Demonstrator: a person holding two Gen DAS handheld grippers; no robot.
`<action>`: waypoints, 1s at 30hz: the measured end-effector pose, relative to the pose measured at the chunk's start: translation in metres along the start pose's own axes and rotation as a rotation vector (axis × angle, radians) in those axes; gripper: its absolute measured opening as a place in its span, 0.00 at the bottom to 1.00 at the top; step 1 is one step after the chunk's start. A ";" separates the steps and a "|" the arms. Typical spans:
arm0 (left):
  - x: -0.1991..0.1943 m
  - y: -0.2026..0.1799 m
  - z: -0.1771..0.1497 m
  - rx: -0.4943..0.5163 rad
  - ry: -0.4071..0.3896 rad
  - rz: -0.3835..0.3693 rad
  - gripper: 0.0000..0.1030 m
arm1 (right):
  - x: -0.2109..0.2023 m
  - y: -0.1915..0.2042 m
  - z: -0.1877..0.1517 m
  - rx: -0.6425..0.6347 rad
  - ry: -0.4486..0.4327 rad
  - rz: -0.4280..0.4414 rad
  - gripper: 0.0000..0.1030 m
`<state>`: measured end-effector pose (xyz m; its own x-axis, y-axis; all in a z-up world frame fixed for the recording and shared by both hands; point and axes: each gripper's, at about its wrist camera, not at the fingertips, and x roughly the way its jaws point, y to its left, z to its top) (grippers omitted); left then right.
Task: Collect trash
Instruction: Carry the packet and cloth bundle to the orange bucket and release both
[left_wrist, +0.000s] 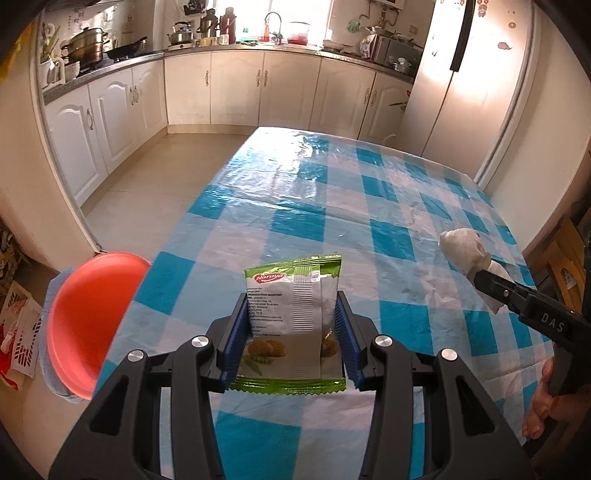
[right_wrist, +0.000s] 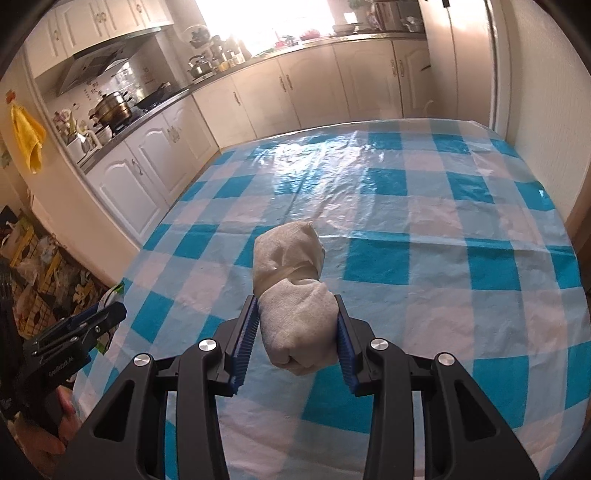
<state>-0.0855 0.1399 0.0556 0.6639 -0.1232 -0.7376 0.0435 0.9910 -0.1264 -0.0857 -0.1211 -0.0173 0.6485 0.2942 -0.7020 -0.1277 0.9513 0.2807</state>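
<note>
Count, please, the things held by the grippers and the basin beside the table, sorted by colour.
Green and white: 1, the snack packet in the left gripper.
Off-white: 1, the rolled cloth bundle in the right gripper.
Red: 1, the basin at the table's left edge.
Total: 3
</note>
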 end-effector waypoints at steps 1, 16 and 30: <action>-0.002 0.003 0.000 -0.003 -0.002 0.004 0.45 | -0.001 0.005 -0.001 -0.007 0.000 0.003 0.40; -0.018 0.053 -0.012 -0.063 -0.016 0.062 0.45 | 0.008 0.059 -0.006 -0.103 0.039 0.048 0.40; -0.025 0.108 -0.017 -0.148 -0.023 0.112 0.45 | 0.026 0.117 -0.011 -0.223 0.086 0.091 0.40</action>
<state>-0.1105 0.2495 0.0494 0.6754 -0.0099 -0.7373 -0.1405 0.9799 -0.1419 -0.0920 -0.0006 -0.0099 0.5620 0.3769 -0.7362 -0.3511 0.9147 0.2003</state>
